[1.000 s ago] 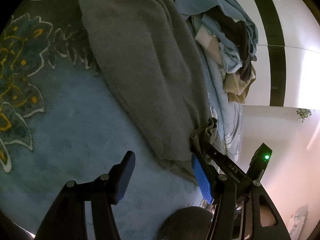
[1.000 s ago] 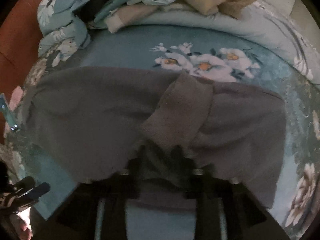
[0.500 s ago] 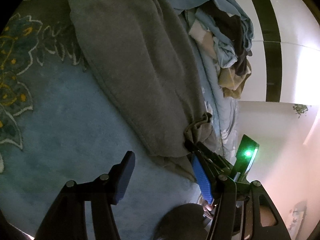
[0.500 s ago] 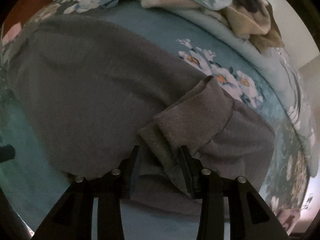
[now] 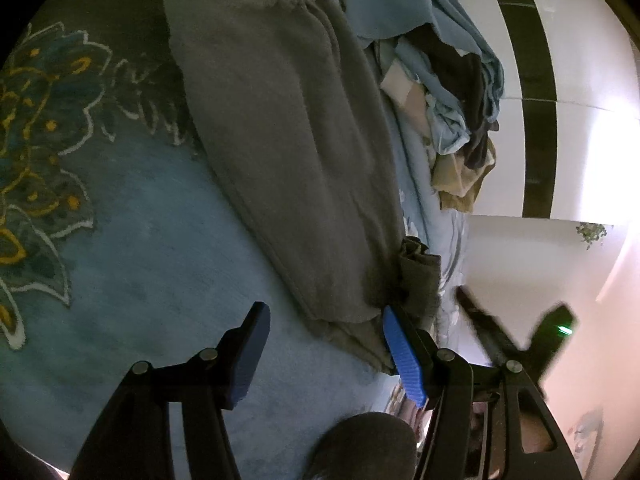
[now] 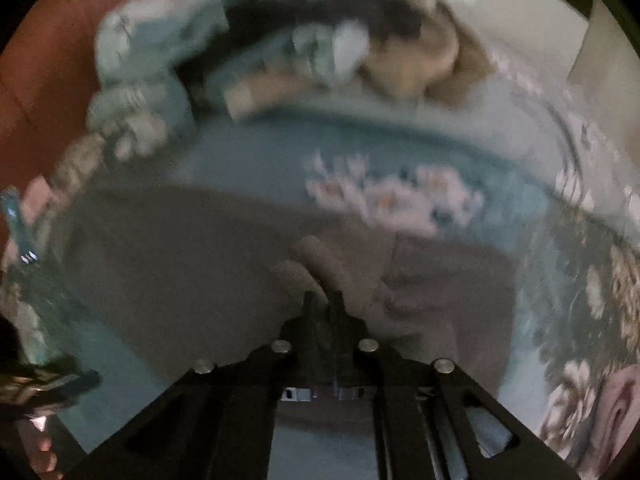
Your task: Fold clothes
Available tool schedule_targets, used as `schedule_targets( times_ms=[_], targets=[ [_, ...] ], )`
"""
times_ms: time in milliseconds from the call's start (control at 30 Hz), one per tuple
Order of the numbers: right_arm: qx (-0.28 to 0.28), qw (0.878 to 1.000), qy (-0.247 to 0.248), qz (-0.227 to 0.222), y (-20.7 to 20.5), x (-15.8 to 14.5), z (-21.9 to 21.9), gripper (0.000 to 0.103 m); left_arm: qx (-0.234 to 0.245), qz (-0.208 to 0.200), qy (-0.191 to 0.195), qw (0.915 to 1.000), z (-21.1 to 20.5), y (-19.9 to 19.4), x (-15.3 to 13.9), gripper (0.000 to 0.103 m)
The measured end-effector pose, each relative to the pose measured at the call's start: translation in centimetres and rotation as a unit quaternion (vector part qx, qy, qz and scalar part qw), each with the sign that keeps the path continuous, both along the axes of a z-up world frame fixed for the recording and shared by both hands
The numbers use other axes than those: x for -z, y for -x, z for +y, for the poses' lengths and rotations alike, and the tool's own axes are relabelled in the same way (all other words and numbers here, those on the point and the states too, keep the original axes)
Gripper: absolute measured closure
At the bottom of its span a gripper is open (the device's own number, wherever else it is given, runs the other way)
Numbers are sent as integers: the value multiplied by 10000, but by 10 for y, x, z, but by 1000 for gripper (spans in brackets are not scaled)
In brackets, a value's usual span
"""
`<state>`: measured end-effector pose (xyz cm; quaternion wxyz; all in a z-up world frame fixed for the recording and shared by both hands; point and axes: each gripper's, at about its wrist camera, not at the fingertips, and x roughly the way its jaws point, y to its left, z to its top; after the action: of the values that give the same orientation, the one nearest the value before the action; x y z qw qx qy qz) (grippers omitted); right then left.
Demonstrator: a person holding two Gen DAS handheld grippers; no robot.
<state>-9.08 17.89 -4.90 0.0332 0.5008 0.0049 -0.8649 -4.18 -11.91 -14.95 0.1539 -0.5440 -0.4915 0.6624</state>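
I am keeping the right gripper (image 6: pixel 322 300) pressed together; half a second ago its black fingers stood apart around the ribbed cuff, and now they are meeting at the tips with a bunch of grey knit pinched between them. The right wrist view is smearing with motion, so I am reading this as the cuff being lifted and carried, not merely clamped. In the left wrist view the right gripper is appearing as a blurred black shape off the bed's near corner, farther from the garment than it was a moment back.

I am holding the left gripper (image 5: pixel 322 346) spread wide, its blue ribbed pads (image 5: pixel 402 354) pinching nothing; the inner pad is sitting just beside the garment's near hem.

The thick grey knitted sweater (image 5: pixel 296 152) is lying flat along the teal floral bedspread (image 5: pixel 132 248), long and narrow, with a doubled hem and a small crumpled fold of olive-grey cloth at its near corner. For the task I am judging that a sleeve is being drawn across the body; how many folds are already made, I cannot tell.

The knit is looking heavy and fuzzy, likely to drag. Toward the bed's far edge, a loose heap of pale blue, black and tan clothes (image 5: pixel 452 92) is lying crumpled.
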Motion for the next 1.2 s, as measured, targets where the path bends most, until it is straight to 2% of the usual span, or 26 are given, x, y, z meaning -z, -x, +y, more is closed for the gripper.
schedule_targets(
  times_ms=[67,133,233,300,333,400,467,567,733,867,933,967,1067,1200],
  targets=[
    [-277,9991,41,322,-3,-23,-17,99,-11,-5,-11,10000,-1,0,0,40],
    [-624,9974,-63,366,-2,-27,-37,99,-3,17,5,10000,-2,-1,-2,40],
    [-953,9931,-671,159,-1,-3,-62,99,-9,20,4,10000,-2,-2,-2,40],
    [-979,9911,-901,-77,1,16,-63,97,-16,16,0,10000,-3,-2,-2,40],
    [-989,9901,-983,-127,1,21,-62,93,-19,14,-3,10000,-3,-2,-2,40],
    [-935,9885,-1173,-169,2,27,-56,61,-26,10,-7,10000,-4,-2,-1,39],
    [-866,9884,-1234,-166,5,32,-46,51,-33,6,-12,10000,-5,-2,-1,38],
    [-779,9881,-1267,-397,8,42,-36,47,-36,-2,-19,10000,-5,-2,0,38],
    [-1067,9780,-1485,-1003,13,76,-34,47,36,-39,-38,10000,-1,-1,2,38],
    [-1131,9711,-1765,-1143,14,90,-35,47,75,-69,-50,9999,1,-1,5,38],
    [-1035,9716,-1785,-1158,15,92,-32,47,73,-86,-45,9999,1,-1,6,38],
    [-934,9740,-1718,-1144,15,91,-29,50,71,-95,-42,9999,1,-2,6,38],
    [-556,9815,-1438,-1134,19,84,-14,78,50,-118,-47,9999,-1,-3,8,38],
    [-14,9905,-747,-1151,24,68,14,86,47,-78,-67,9999,-2,-5,7,38]
  ],
)
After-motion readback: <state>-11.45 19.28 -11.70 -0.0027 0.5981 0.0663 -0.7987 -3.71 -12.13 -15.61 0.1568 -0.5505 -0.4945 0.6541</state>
